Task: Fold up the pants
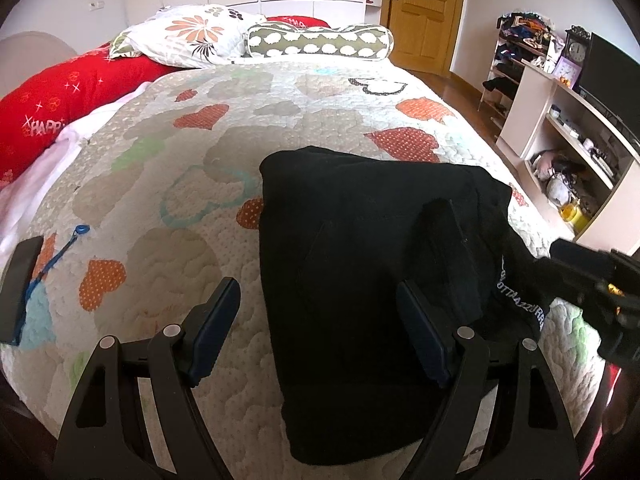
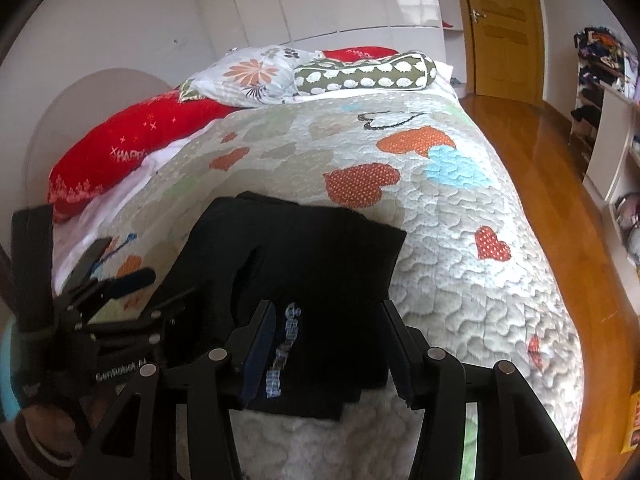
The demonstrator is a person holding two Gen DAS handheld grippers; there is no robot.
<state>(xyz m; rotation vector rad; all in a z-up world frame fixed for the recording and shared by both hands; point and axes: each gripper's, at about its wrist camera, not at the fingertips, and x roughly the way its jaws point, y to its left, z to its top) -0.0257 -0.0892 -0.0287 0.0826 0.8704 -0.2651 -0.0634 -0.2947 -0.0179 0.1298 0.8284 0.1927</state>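
The black pants [image 1: 360,280] lie on the heart-patterned quilt [image 1: 192,128] as a compact, stacked rectangle near the foot of the bed, which suggests the folding is in its last stage: either one more fold or only squaring up remains. From the left wrist view the left gripper [image 1: 320,320] hovers with its jaws spread wide, grasping nothing; its left finger stands over bare quilt at about 7 o'clock of the bundle, its right finger over the cloth itself. The right gripper [image 2: 328,344] is likewise released and empty, its jaws apart astride the near edge of the pants, at 6 o'clock of the bundle in its own view. The bundle's 3 o'clock side in the left view looks loose, with layers bulging and a flap hanging out of line, so the next move probably calls for pinching that edge and tucking it flush, or pressing the stack flat. White lettering runs along the fabric there, of which "OTTAZZURR" can be made out; in the right view the same print is too blurred to read. The body of the left gripper, seen from the right camera, bears "GenRobot.AI". A red pillow [image 1: 60,96] at 10 o'clock shows "HAPP".
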